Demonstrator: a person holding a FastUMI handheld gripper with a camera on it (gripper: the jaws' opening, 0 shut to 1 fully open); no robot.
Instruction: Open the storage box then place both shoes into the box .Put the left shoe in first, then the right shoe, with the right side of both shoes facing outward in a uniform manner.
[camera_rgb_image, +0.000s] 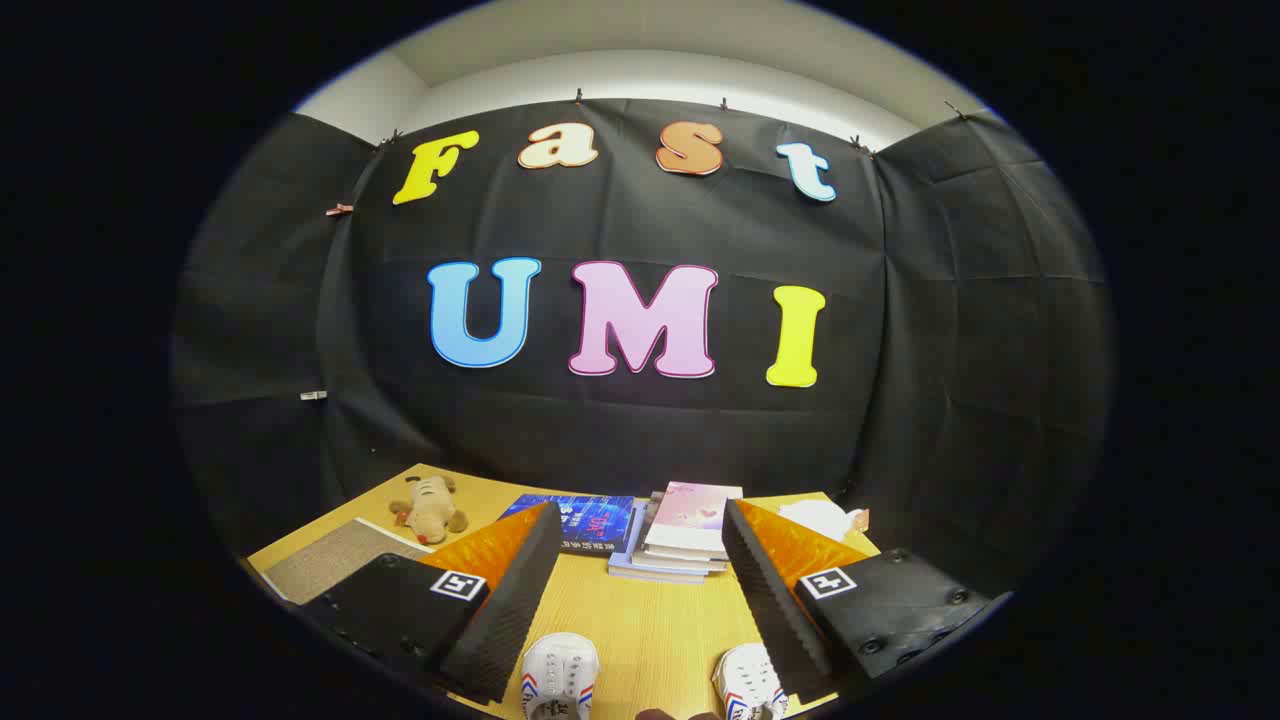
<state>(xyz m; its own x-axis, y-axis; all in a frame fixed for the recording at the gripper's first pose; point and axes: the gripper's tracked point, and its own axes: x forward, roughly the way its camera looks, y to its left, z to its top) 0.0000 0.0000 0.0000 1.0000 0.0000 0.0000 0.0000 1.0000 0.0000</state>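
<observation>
Two white canvas shoes with laces, the left-hand shoe (558, 678) and the right-hand shoe (748, 686), lie on the wooden table (650, 620) low between the fingers of the gripper (637, 525), whose jaws stand wide apart and hold nothing. Beyond the fingertips lie a stack of books (680, 545), one dark blue book (590, 520) and one plush toy (430, 508), with a rough woven mat (325, 565) beside the left finger.

Two shoes (560, 675) (748, 685) lie between the spread gripper (636, 520) fingers, stacked books (680, 545) beyond them.
</observation>
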